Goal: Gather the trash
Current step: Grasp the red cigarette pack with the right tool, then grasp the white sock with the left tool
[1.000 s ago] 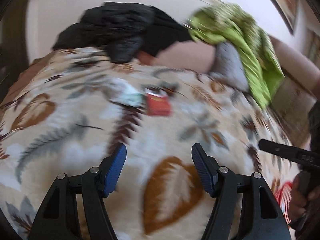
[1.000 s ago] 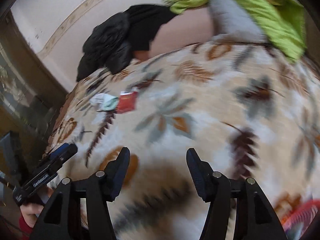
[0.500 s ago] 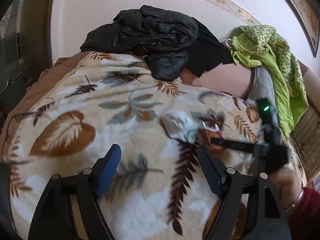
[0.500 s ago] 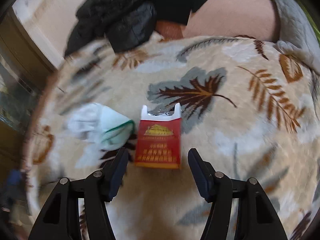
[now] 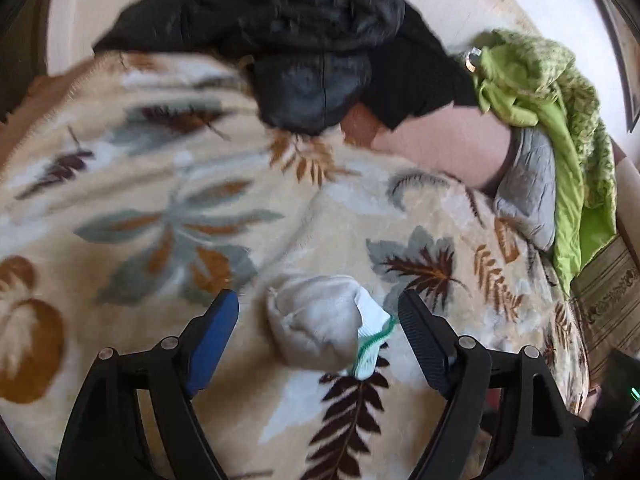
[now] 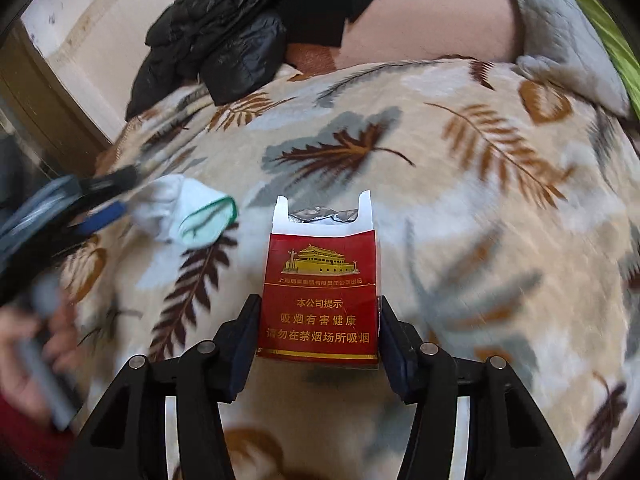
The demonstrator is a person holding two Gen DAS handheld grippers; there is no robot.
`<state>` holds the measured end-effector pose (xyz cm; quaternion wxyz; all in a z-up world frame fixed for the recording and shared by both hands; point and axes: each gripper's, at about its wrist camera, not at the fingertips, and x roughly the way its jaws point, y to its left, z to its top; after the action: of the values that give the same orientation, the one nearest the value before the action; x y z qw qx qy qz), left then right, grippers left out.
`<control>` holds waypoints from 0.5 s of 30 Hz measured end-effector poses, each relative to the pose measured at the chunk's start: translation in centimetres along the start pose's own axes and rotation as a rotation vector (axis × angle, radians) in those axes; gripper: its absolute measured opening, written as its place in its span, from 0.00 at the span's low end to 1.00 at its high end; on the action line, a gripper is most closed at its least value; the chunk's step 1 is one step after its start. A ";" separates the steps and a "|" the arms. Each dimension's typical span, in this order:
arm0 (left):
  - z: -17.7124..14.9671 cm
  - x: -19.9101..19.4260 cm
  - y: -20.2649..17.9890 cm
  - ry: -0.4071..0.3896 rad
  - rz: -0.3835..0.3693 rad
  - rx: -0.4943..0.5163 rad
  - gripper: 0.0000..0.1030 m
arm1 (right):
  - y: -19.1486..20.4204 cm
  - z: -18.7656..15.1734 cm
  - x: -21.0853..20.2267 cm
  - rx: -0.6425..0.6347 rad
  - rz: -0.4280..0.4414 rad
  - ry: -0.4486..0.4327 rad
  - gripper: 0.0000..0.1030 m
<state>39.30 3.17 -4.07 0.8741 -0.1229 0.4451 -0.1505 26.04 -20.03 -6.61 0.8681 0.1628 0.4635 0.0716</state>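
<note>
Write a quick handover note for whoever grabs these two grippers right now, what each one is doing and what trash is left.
Right gripper: fingers against both sides of the red cigarette pack, which appears gripped; top torn open, whether lifted off the leaf-print blanket is unclear.
Left gripper: open, straddling the crumpled white wrapper with green edge, not yet closed on it.
Done: pack apparently secured.
Left: close on the wrapper, lift both, carry them to a bin; none is in view.

On the bed's blanket [image 6: 460, 208], the cigarette pack [image 6: 318, 296] lay just right of the crumpled wrapper [image 6: 188, 216]; behind them, a jacket [image 6: 216, 36] sat piled.
</note>
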 end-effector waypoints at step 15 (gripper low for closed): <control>-11.0 -6.5 -5.0 -0.075 0.069 0.160 0.30 | -0.4 -8.1 -7.3 -0.067 -0.059 -0.134 0.57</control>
<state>25.96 0.10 -3.85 0.9019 -0.0428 0.4025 -0.1507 15.25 -20.66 -5.21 0.9039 0.1245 0.4061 0.0503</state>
